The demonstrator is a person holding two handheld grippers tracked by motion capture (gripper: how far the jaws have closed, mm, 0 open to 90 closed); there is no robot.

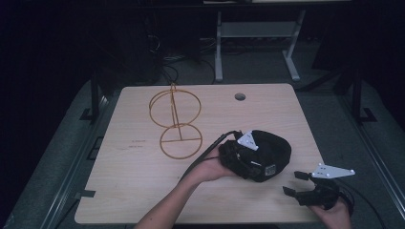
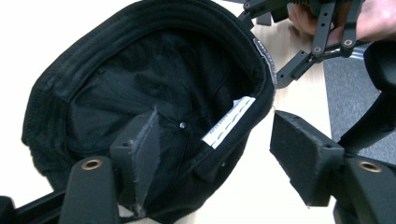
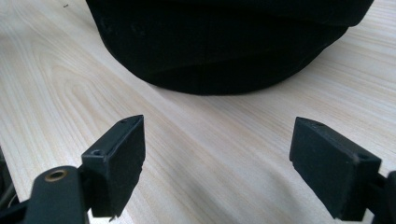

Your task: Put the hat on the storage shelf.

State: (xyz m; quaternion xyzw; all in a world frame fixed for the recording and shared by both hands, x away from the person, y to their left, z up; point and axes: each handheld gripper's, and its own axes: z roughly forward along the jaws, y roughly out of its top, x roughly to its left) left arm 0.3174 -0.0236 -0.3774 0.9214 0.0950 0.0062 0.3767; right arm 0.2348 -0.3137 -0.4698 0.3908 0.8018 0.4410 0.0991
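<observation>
- Grasping is the step in hand, by my reading: the left gripper (image 2: 215, 154) has one jaw inside the upturned black cap (image 2: 154, 70) and the other outside its rim, so the band sits between the pads – spread apart and not yet pressing on it, as far as the left gripper view tells.
- Cap lies on the wooden table (image 1: 143, 191), toward the near right part, opening up; in the high view the left gripper (image 1: 234, 155) is at its left edge.
- Right gripper (image 1: 292, 183) waits just beside the cap on the near right, jaws wide and empty – bare tabletop between them in the right gripper view.
- Next move likely calls for closing the left jaws on the band, firmly enough that soft fabric does not slip out on lifting.
- Inside the cap: only its lining, a white label (image 2: 229, 122) and the centre button – nothing loose.
- Gold wire stand (image 1: 175, 121) stands well apart at the far left, nothing on it.
</observation>
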